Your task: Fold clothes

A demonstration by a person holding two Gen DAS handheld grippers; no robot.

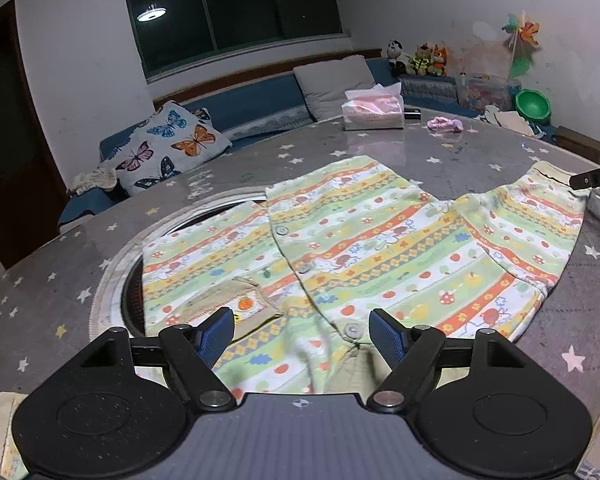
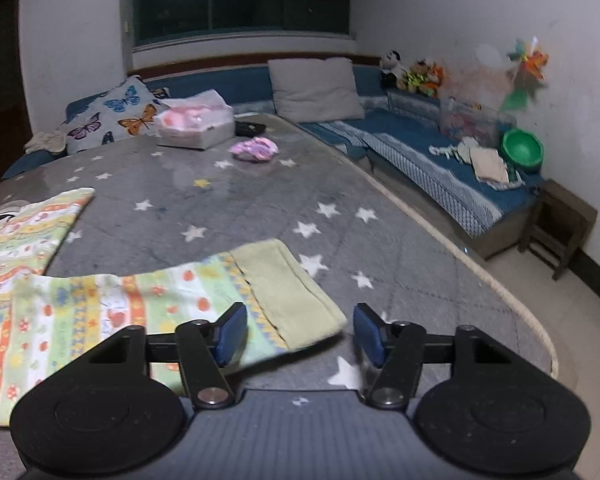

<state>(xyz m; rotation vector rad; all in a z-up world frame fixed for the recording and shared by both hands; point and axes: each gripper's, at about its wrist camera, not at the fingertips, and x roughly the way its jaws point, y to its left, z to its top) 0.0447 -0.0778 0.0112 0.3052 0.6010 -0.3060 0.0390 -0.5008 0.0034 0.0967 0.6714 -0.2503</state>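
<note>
A child's buttoned shirt point(image 1: 360, 252) with green, yellow and orange stripes lies spread on the grey star-print table cover point(image 1: 40, 280). My left gripper point(image 1: 302, 338) hovers open over the shirt's near edge by the collar and button strip, nothing between its blue pads point(image 1: 216, 338). One sleeve stretches right, ending in a pale yellow cuff point(image 2: 288, 292). My right gripper point(image 2: 300, 334) stands open just above that cuff's near corner, with the cuff edge lying between its fingers. A tip of the right gripper point(image 1: 596, 178) shows at the sleeve end in the left wrist view.
A tissue box point(image 2: 196, 126), a dark remote point(image 2: 250, 128) and a pink-purple cloth bundle point(image 2: 256, 148) sit at the table's far side. A round cut-out ring point(image 1: 116, 276) lies under the shirt's left part. Blue bench seating point(image 2: 420, 160) with cushions and toys curves around behind.
</note>
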